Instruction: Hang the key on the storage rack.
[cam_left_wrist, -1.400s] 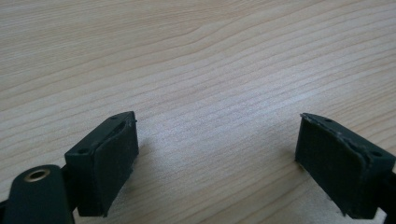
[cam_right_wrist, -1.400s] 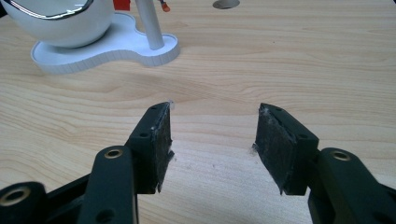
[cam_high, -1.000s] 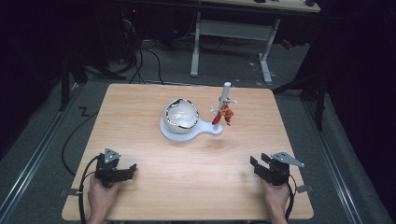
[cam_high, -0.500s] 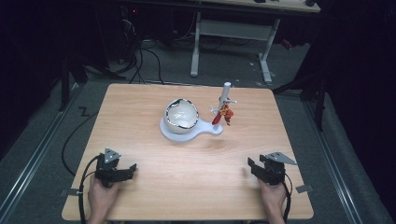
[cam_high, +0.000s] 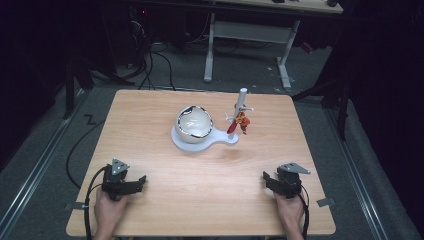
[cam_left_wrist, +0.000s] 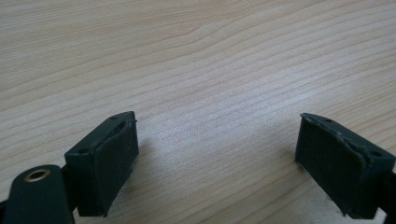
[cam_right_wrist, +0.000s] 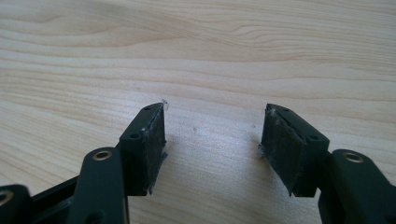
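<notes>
In the high view, the left gripper (cam_high: 136, 181) rests near the front left corner of the tabletop (cam_high: 150, 120), and the right gripper (cam_high: 267, 180) near the front right corner, each in a hand. Both lie well apart from the white bowl (cam_high: 194, 122) on its white stand (cam_high: 220, 140) near the middle, with a small red figure (cam_high: 239, 121) on a post beside it.

In the left gripper view, the jaws stand wide over bare wood, holding nothing.

In the right gripper view, the jaws have just been opening and stand wide, nothing between them.
</notes>
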